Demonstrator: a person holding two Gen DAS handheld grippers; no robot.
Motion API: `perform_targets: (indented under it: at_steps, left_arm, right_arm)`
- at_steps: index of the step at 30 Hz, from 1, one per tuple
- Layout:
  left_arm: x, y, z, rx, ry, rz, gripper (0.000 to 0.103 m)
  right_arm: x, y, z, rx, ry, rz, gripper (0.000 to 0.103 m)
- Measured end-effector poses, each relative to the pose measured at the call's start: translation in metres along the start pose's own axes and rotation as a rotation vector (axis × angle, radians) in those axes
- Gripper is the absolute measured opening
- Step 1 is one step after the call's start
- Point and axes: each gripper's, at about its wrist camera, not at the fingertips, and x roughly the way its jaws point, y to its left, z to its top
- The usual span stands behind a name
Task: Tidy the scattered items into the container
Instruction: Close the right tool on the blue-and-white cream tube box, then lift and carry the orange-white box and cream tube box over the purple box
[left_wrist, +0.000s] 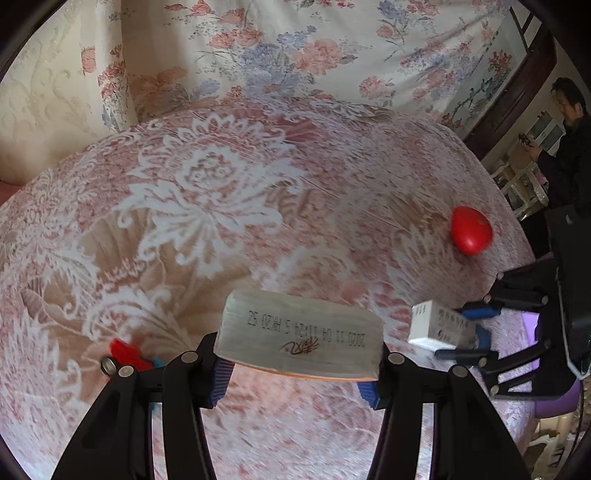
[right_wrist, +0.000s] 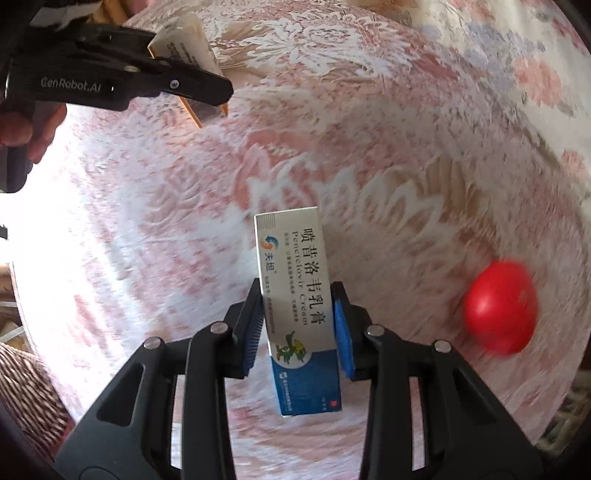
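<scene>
My left gripper (left_wrist: 297, 365) is shut on a pale carton (left_wrist: 301, 334) with a printed date code, held above the lace-covered table (left_wrist: 207, 206). My right gripper (right_wrist: 299, 325) is shut on a white and blue cream box (right_wrist: 299, 295), held upright above the table. In the left wrist view the right gripper (left_wrist: 476, 332) with its cream box (left_wrist: 439, 325) shows at the right. In the right wrist view the left gripper (right_wrist: 122, 74) and its carton (right_wrist: 188, 44) show at the top left. A red egg-shaped item (left_wrist: 471, 229) lies on the table; it shows blurred in the right wrist view (right_wrist: 500, 312). No container is in view.
A small red and blue item (left_wrist: 127, 354) lies on the table by my left gripper's left side. A floral sofa cover (left_wrist: 295, 48) rises behind the table. A person in dark clothes (left_wrist: 569, 147) stands at the far right. A purple object (left_wrist: 554, 402) sits beyond the table's right edge.
</scene>
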Motion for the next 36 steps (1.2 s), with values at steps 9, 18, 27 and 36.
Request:
perform_targets:
  at_steps: [9,18,27,36]
  left_arm:
    - [-0.012,-0.020,-0.044,-0.041,0.028,-0.051,0.055]
    - [-0.036,-0.051,-0.102,-0.006,0.083,-0.123,0.055]
    - [-0.064,-0.130,-0.121,0.121,0.103,-0.214,0.055]
    - [-0.083,-0.231,-0.095,0.214,0.038,-0.295,0.055]
  right_arm:
    - [-0.017,0.022,-0.059,0.233,-0.040,0.090,0.038]
    - [-0.069,0.041,-0.104,0.368,-0.111,0.082,0.038]
    - [-0.122,0.041,-0.142,0.405,-0.184,0.018,0.038]
    - [-0.182,0.000,-0.215,0.488,-0.253,-0.026,0.038]
